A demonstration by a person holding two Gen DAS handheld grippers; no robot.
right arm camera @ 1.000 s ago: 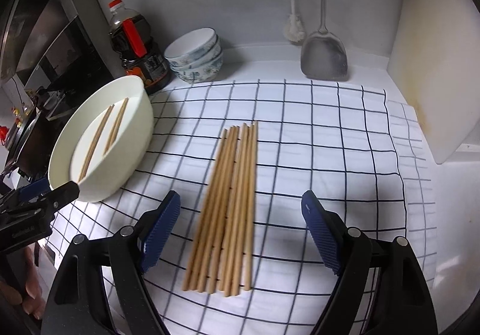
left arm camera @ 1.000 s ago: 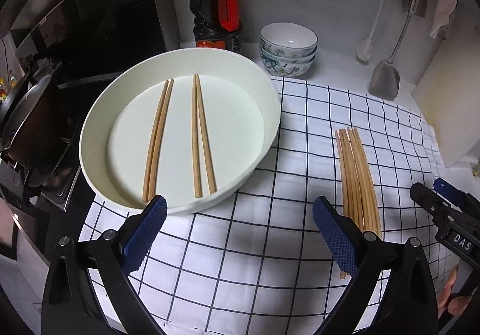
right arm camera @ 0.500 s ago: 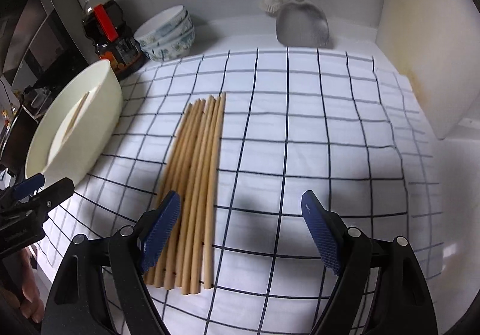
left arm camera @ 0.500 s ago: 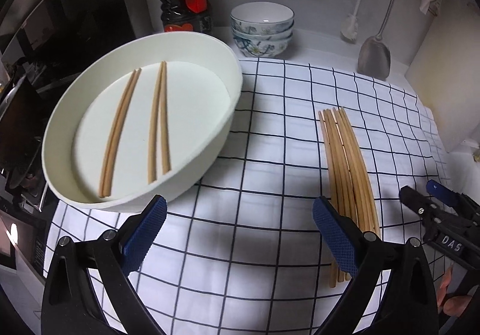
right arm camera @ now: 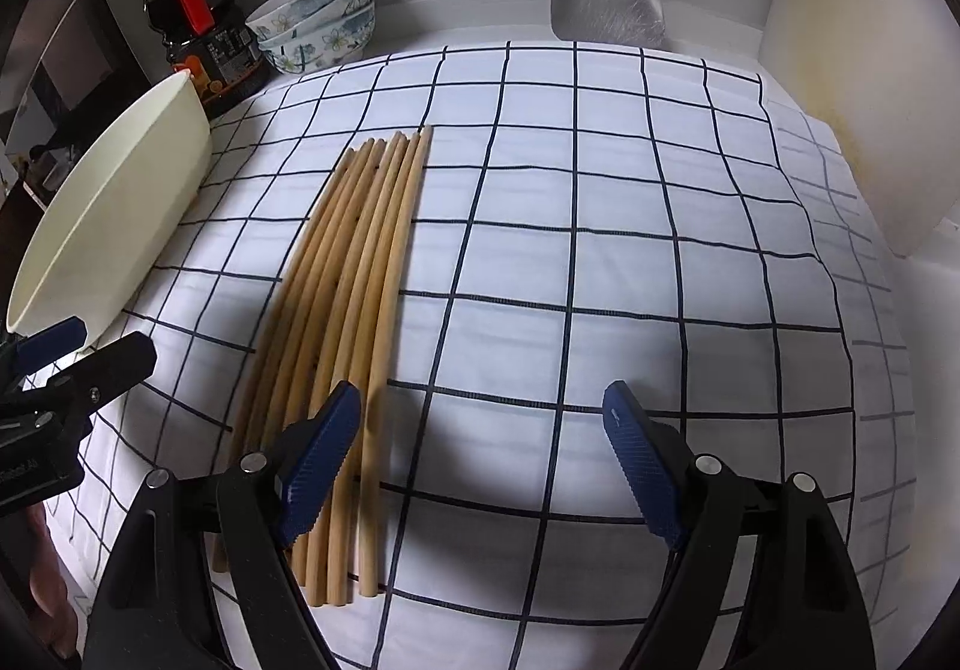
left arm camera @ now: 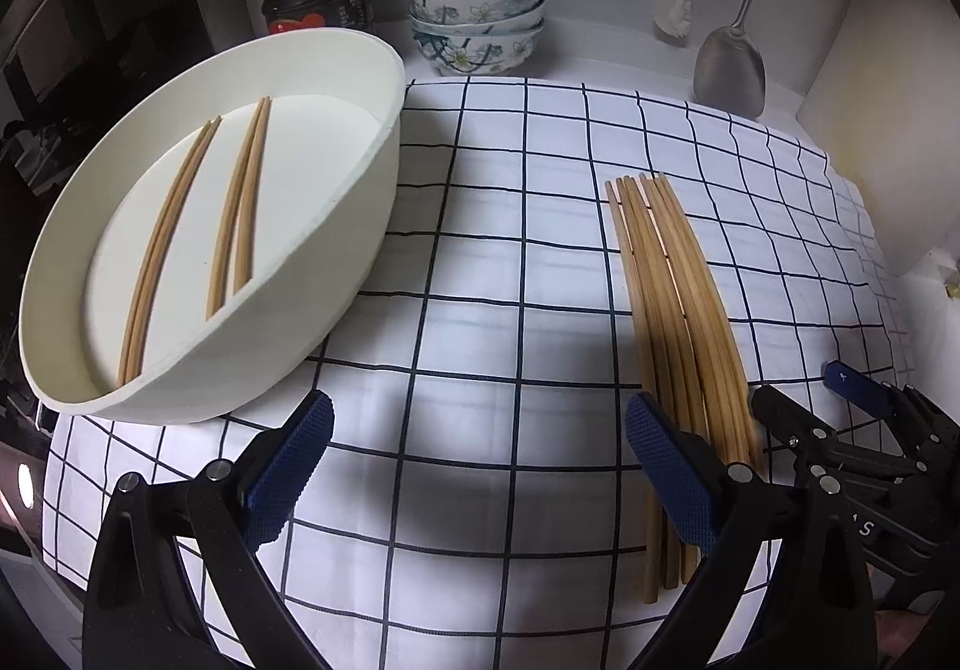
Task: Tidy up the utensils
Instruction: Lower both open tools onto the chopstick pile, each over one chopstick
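At the left, a round white basin (left arm camera: 384, 178) holds two pairs of wooden chopsticks (left arm camera: 198, 226). The left gripper (left arm camera: 480, 448) hovers with fingers spread, empty, over the checked cloth (left arm camera: 510, 250). The bundle of loose wooden chopsticks (right arm camera: 354, 286) lies just right of its right finger, under the left finger of the wide-spread right gripper (right arm camera: 480, 454).

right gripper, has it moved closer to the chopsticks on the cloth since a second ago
Yes. The right gripper has come down and right; the chopsticks now sit under its left finger, not centred.
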